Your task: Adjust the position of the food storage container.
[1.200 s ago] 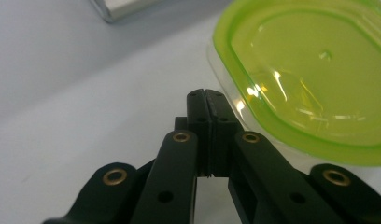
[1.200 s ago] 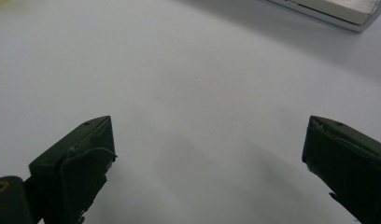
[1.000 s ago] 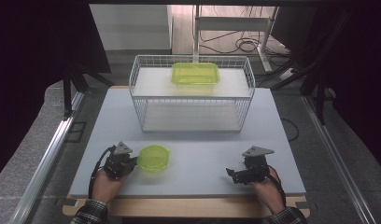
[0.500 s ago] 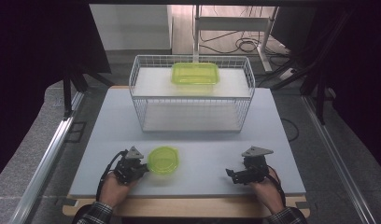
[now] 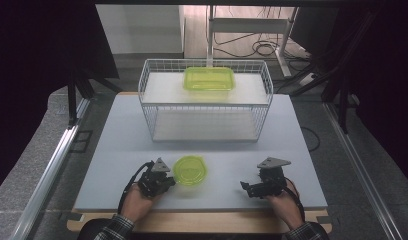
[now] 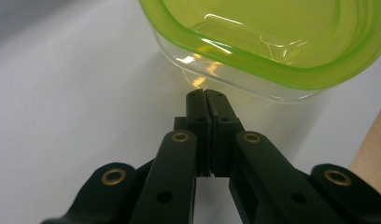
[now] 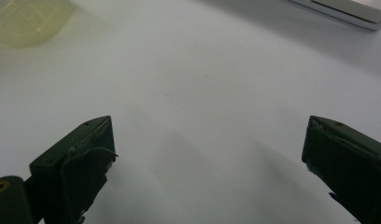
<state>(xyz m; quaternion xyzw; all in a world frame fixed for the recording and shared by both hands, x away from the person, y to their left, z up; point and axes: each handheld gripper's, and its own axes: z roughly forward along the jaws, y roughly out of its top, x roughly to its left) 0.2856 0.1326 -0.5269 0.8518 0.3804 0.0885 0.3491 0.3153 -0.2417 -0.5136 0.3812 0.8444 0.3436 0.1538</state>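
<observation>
On the white table, near its front edge: round translucent lime-green plastic container, upright, open; left hand-held gripper just beside its left rim, jaws pressed together, pinching nothing; right hand-held gripper spread, well apart.

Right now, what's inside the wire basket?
A green box sits on the white shelf inside the wire basket. Whether the box holds anything, I can't tell.

High view was dim at the edges, w/ light falling from above on the table. Left gripper view showed glare spots on the green container, near rim soft. Right gripper view was hazy, soft shadows.
</observation>
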